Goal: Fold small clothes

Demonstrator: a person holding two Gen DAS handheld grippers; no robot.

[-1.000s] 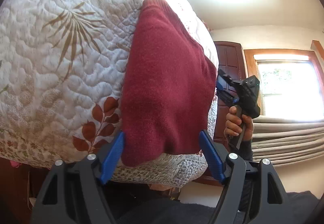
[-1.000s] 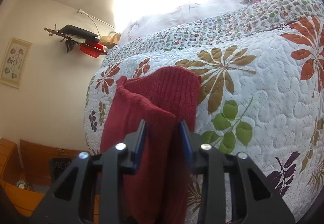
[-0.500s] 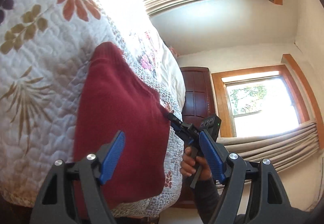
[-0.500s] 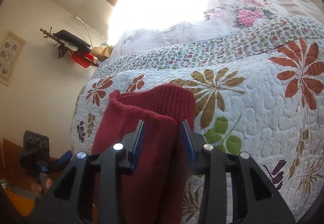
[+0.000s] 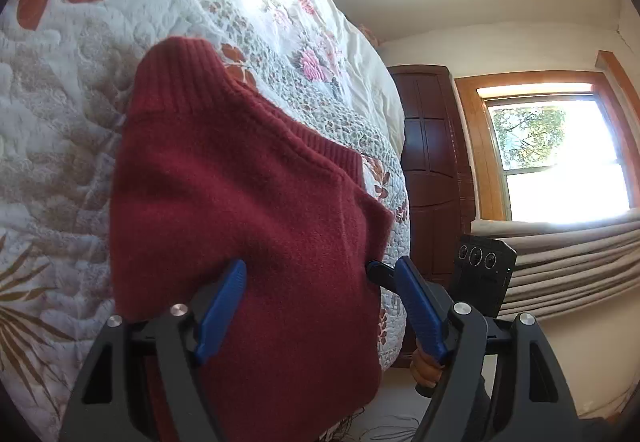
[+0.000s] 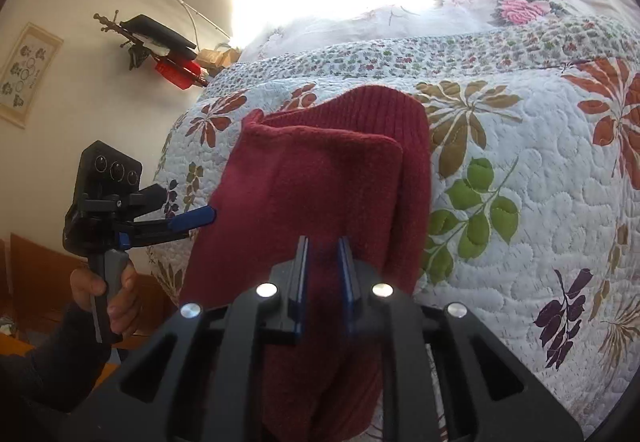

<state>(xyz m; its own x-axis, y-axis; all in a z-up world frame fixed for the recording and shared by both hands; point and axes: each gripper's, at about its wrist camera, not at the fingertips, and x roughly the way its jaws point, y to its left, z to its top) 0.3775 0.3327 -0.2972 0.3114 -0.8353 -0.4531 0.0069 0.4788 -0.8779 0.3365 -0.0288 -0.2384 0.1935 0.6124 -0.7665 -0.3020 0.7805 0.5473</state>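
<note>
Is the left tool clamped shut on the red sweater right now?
No: in the left wrist view the left tool stands wide open, its blue fingers spread to either side of the red sweater.

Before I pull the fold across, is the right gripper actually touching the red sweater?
Touching. The right wrist view shows the right gripper with its jaws nearly closed, pinching a ridge of the red sweater between them.

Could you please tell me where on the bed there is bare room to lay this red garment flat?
Bare quilt lies right of the red garment, up to the small-flowered border strip. It is crowded at the bed's near edge, where both claws work.
</note>
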